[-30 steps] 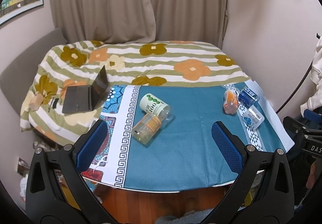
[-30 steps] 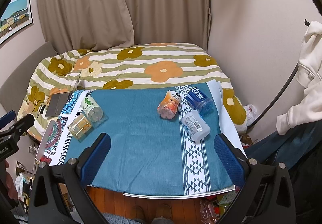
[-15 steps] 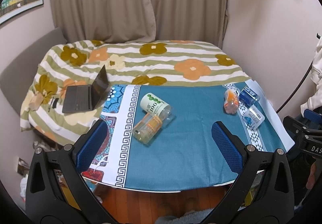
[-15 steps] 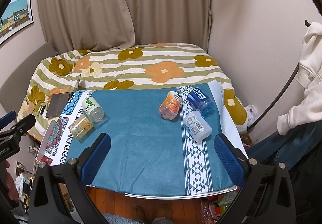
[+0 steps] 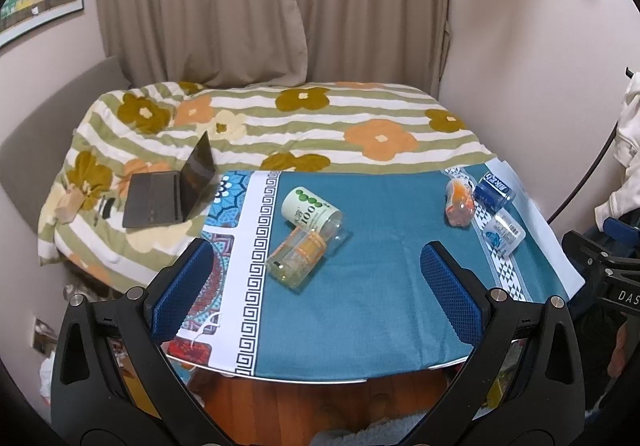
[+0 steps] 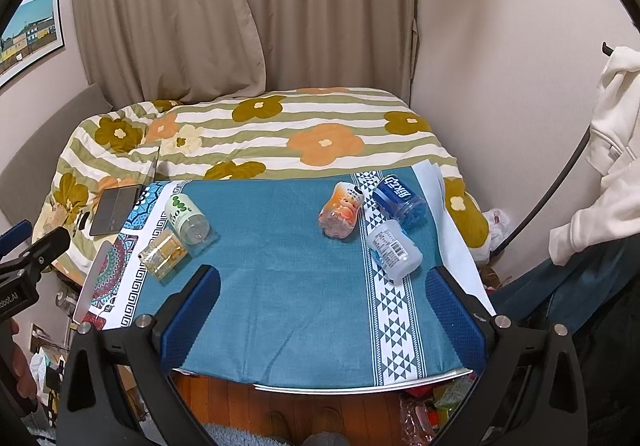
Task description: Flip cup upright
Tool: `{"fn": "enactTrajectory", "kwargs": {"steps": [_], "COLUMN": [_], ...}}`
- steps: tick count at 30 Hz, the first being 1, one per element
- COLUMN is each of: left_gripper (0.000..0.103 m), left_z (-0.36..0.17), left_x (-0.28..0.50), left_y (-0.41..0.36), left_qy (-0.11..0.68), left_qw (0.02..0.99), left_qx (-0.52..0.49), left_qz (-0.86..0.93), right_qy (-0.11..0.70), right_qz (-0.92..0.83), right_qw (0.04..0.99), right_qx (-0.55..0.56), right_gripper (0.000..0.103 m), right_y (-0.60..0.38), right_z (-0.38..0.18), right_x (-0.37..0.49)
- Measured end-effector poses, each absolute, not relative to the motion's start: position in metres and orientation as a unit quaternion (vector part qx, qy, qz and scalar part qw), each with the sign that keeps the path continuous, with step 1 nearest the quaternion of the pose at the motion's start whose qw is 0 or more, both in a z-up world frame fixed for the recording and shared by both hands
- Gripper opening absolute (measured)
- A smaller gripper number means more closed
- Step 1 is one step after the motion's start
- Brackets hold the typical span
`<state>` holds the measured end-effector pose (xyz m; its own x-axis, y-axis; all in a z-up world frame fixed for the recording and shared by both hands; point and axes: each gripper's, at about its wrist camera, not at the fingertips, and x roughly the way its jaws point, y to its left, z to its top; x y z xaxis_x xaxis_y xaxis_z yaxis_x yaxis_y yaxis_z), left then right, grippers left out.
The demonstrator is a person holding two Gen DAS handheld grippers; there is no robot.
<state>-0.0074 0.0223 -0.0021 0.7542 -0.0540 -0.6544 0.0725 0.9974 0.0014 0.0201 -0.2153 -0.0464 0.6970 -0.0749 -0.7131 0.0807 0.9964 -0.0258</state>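
Several clear plastic cups lie on their sides on a table with a blue cloth (image 5: pixel 372 286). At the left lie a green-and-white labelled cup (image 5: pixel 310 209) (image 6: pixel 186 214) and a yellow-orange labelled cup (image 5: pixel 298 256) (image 6: pixel 163 253), touching each other. At the right lie an orange cup (image 5: pixel 459 201) (image 6: pixel 341 210), a dark blue cup (image 5: pixel 493 190) (image 6: pixel 400 198) and a clear white-labelled cup (image 5: pixel 502 233) (image 6: pixel 394 249). My left gripper (image 5: pixel 316 290) is open and empty, hovering near the table's front edge. My right gripper (image 6: pixel 324 316) is open and empty, also over the front edge.
A bed with a flowered striped cover (image 5: pixel 320 125) stands behind the table. An open laptop (image 5: pixel 172 189) lies on it at the left. Curtains (image 6: pixel 280 5) hang at the back. A white garment (image 6: pixel 616 149) hangs at the right. Wood floor (image 5: pixel 320 402) shows below the table edge.
Both grippers have drifted slightly; the cups sit a touch differently in each view. Nothing on the table has moved, and both grippers stay open.
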Motion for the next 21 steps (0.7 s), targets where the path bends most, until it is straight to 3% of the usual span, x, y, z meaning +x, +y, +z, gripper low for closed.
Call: {"fn": "enactTrajectory", "kwargs": {"steps": [21], "left_gripper": [0.103], "left_z": [-0.029], "left_x": [0.052], "left_y": [0.019], "left_qy": [0.401], "left_qw": [0.915], "left_qx": [0.011], "left_qz": [-0.044], "right_qy": [0.404], "right_qz": [-0.059], "right_qw": [0.913], "right_qx": [0.018], "right_gripper": [0.102], "right_y": [-0.230], "right_z": [-0.065], "right_x": [0.061]}}
